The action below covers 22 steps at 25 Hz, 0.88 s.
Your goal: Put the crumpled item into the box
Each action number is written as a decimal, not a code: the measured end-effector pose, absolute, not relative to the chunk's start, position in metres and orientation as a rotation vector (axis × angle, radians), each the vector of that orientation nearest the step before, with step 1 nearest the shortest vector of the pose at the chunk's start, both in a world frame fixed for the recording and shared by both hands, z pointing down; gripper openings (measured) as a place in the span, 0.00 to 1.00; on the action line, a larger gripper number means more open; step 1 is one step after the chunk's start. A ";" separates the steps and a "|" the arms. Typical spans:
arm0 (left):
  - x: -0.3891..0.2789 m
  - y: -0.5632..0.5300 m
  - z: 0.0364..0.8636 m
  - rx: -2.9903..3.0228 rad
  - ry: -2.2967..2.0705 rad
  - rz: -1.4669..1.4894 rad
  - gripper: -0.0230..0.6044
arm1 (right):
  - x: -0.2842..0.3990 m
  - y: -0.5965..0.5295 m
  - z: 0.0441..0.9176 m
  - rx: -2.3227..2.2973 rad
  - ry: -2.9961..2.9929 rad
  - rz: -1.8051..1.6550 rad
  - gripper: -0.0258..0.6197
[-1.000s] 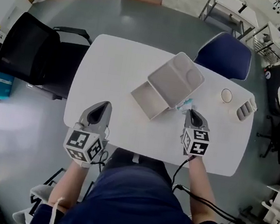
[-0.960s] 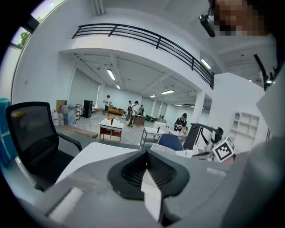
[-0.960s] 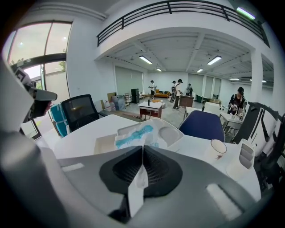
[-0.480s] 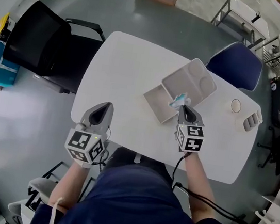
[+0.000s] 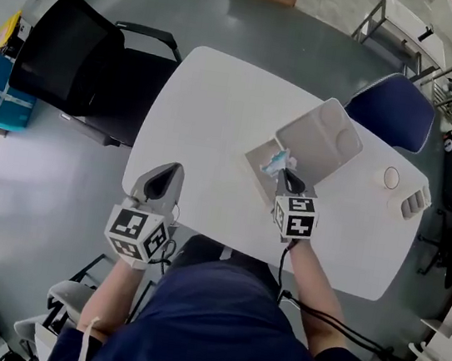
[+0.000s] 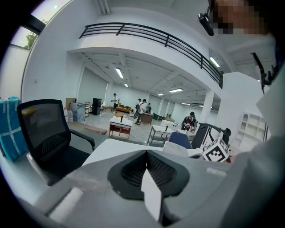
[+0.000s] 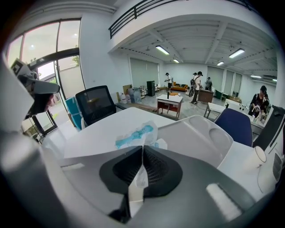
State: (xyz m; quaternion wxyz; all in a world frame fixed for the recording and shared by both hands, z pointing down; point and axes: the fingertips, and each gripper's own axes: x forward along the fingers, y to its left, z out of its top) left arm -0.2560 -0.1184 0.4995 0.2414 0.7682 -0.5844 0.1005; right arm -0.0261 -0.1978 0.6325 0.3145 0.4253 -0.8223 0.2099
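Observation:
The crumpled item [image 5: 276, 161], a white wrapper with blue print, is pinched in my right gripper [image 5: 284, 174], which is shut on it. It hangs over the near edge of the pale open box [image 5: 257, 152], whose lid [image 5: 321, 135] lies flat behind. In the right gripper view the wrapper [image 7: 135, 134] sticks up from the shut jaws of that gripper [image 7: 142, 150], with the lid [image 7: 200, 133] just beyond. My left gripper [image 5: 163, 181] hovers at the table's near left edge, shut and holding nothing. In its own view the left gripper [image 6: 147, 156] points across the table.
The white table [image 5: 212, 106] carries a small cup [image 5: 391, 177] and a grey holder [image 5: 415, 202] at the right. A black chair [image 5: 68, 51] stands to the left, a blue chair [image 5: 392, 108] behind the box.
My right gripper has carried the crumpled wrapper leftwards, from beside the box's right side to over its open part. The left gripper has stayed where it was.

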 end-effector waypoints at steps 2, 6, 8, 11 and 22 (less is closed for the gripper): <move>-0.259 -0.120 0.502 2.101 -1.591 0.281 0.04 | -0.032 -0.198 0.641 1.109 -2.151 0.562 0.06; -0.259 -0.123 0.505 2.107 -1.567 0.293 0.04 | -0.040 -0.198 0.657 1.088 -2.115 0.603 0.06; -0.258 -0.125 0.505 2.114 -1.555 0.300 0.04 | -0.043 -0.197 0.664 1.077 -2.096 0.630 0.06; -0.258 -0.127 0.506 2.121 -1.545 0.304 0.04 | -0.043 -0.198 0.678 1.065 -2.047 0.645 0.06; -0.264 -0.122 0.511 2.101 -1.545 0.314 0.04 | -0.042 -0.203 0.711 1.049 -1.895 0.744 0.07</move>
